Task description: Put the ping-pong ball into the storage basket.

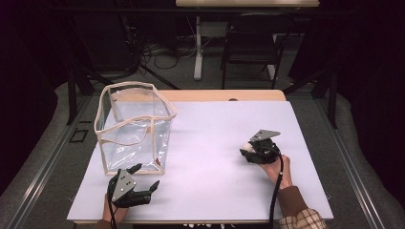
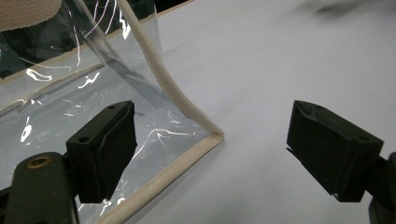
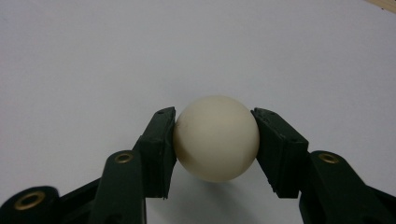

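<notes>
White sheeting covers the worktop (image 1: 215, 143). My right gripper (image 3: 215, 135) pinches the cream ball (image 3: 215, 138); left gripper (image 2: 210, 149) gapes beside the clear bag (image 1: 136, 126). Next I'd carry it over the bag's mouth.

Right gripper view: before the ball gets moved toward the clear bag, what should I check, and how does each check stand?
1. Right gripper clamped on the ball, both pads touching: ok.
2. Ball centred between the pads, not at the tips' edge: ok.
3. Clear bag upright with its mouth open: ok.
4. White table surface between ball and bag free of obstacles: ok.
5. Left gripper open beside the bag's near corner, not gripping it: ok.
6. Bag will stay put when the ball drops in: cannot tell.
</notes>
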A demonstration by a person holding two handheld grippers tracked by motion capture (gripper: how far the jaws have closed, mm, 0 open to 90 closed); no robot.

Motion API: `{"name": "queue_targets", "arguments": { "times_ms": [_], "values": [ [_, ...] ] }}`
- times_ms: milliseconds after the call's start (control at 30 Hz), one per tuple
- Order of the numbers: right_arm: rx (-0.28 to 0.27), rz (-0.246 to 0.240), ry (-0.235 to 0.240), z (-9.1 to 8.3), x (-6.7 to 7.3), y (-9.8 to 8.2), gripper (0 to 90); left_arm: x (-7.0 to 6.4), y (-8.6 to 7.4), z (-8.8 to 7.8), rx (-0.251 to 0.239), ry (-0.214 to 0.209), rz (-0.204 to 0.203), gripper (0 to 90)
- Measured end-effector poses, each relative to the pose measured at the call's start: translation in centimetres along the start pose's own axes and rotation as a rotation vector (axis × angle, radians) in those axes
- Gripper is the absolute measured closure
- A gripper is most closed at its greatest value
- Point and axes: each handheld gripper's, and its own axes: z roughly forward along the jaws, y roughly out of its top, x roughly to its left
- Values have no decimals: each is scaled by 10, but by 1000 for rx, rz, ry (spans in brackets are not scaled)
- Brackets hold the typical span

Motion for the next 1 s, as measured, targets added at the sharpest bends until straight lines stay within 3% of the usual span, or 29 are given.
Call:
{"name": "queue_targets", "arguments": {
  "times_ms": [1000],
  "values": [
    [-56,-10,2,-23,4,15,505,0,0,0,-1,2,0,160]
  ]
}}
